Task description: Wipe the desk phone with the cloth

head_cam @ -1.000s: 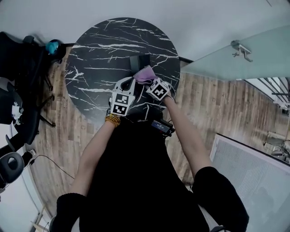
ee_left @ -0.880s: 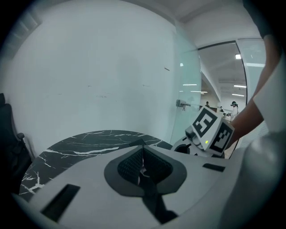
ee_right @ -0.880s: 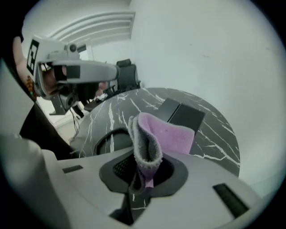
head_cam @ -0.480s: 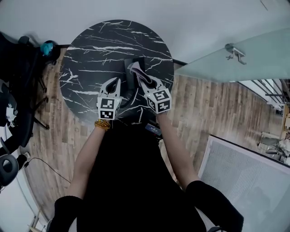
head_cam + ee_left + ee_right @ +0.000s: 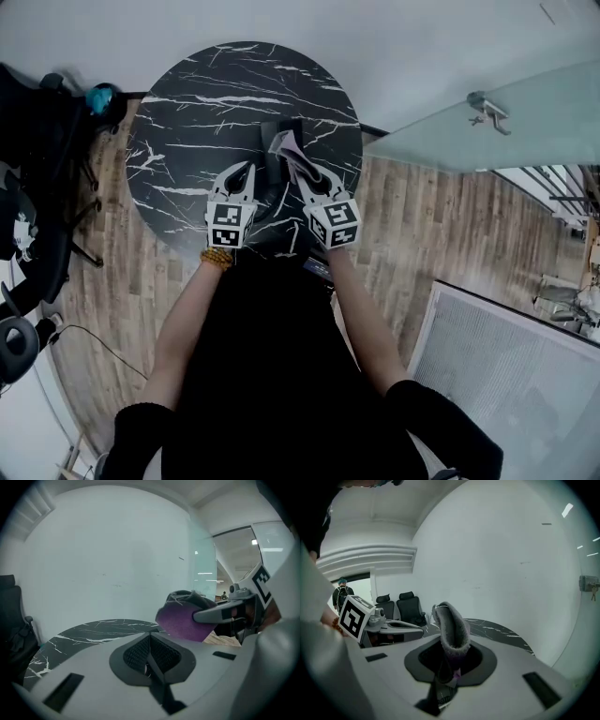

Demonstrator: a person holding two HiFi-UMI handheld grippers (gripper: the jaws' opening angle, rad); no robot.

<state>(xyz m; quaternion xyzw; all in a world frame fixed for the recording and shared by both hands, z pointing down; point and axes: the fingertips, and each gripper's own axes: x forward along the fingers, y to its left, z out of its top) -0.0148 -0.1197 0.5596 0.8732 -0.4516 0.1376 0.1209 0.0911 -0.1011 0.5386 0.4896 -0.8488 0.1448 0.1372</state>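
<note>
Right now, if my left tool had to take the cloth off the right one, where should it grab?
Grab the free folded end of the cloth, which sticks up beyond the right tool that pinches its lower end. Come from the left tool side, opening its shut jaws first.

We look steeply down from head height, well above the round black white-veined marble tabletop (image 5: 202,103). Cameras on the left hand-held gripper (image 5: 244,171) and right hand-held gripper (image 5: 305,174) sit low over that tabletop, facing across it; all three views share it.
</note>
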